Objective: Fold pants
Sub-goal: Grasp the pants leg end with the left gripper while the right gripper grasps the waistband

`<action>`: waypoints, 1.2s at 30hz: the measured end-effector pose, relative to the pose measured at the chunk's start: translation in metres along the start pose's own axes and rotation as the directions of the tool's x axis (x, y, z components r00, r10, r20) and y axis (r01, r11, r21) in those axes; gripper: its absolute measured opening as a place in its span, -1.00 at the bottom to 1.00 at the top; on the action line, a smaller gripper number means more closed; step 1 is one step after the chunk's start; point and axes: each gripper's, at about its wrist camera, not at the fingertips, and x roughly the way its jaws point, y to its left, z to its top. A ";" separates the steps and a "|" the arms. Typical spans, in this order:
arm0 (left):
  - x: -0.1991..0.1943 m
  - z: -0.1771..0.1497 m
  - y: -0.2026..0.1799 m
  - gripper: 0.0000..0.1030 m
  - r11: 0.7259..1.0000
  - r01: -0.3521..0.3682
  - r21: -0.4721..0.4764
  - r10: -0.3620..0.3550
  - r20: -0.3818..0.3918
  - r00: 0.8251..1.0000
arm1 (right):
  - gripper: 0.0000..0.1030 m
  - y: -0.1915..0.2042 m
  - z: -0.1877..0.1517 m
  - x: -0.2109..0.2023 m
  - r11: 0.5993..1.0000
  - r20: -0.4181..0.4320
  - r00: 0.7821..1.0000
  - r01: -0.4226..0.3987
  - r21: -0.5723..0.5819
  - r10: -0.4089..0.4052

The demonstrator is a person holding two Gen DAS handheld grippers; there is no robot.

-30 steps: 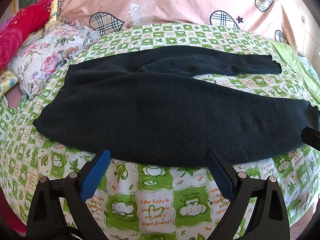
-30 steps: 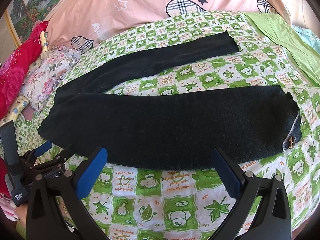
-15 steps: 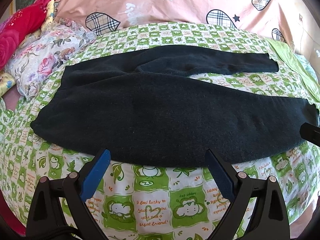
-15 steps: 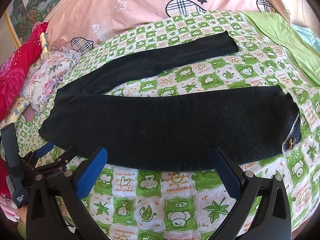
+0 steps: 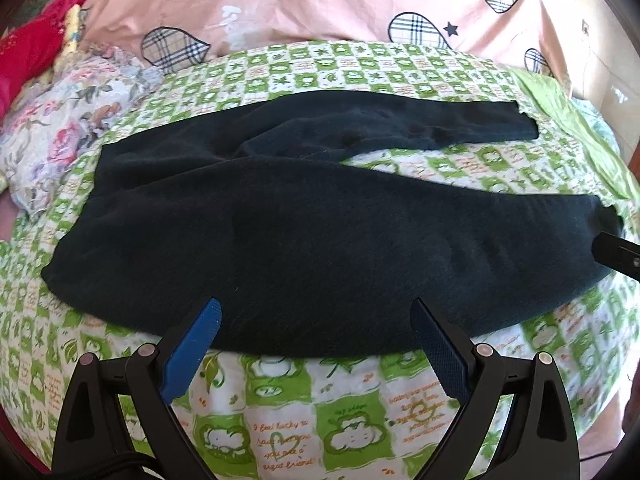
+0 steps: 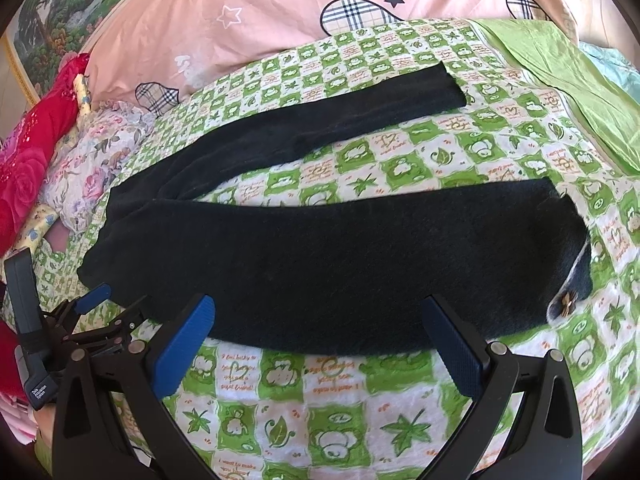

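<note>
While both tools hovered at the bed's near edge, nothing was yet grasped: the left hand-held gripper (image 5: 316, 320) and the right hand-held gripper (image 6: 318, 318) each stood with jaws spread wide just short of the pants (image 5: 304, 240). The fold seemed not yet begun; next would likely come pinching the near leg's edge. The dark, soft knit pants lay flat across the green-checked bedsheet (image 6: 320, 408), legs splayed apart, the pink quilt (image 5: 320, 4) beyond.
</note>
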 end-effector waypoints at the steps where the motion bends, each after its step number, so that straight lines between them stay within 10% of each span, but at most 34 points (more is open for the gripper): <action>1: 0.000 0.004 0.000 0.87 1.000 0.009 0.003 -0.009 0.001 1.000 | 1.00 -0.002 0.004 0.000 1.000 -0.002 1.000 -0.006 0.001 0.006; 20: 0.072 0.176 0.006 0.87 0.982 0.095 0.162 -0.093 -0.019 0.995 | 1.00 -0.060 0.167 0.044 0.999 -0.019 0.999 0.028 -0.028 -0.029; 36: 0.190 0.250 -0.032 0.87 0.907 0.281 0.315 -0.214 -0.229 0.949 | 1.00 -0.116 0.250 0.129 0.998 -0.159 0.986 0.045 -0.037 -0.050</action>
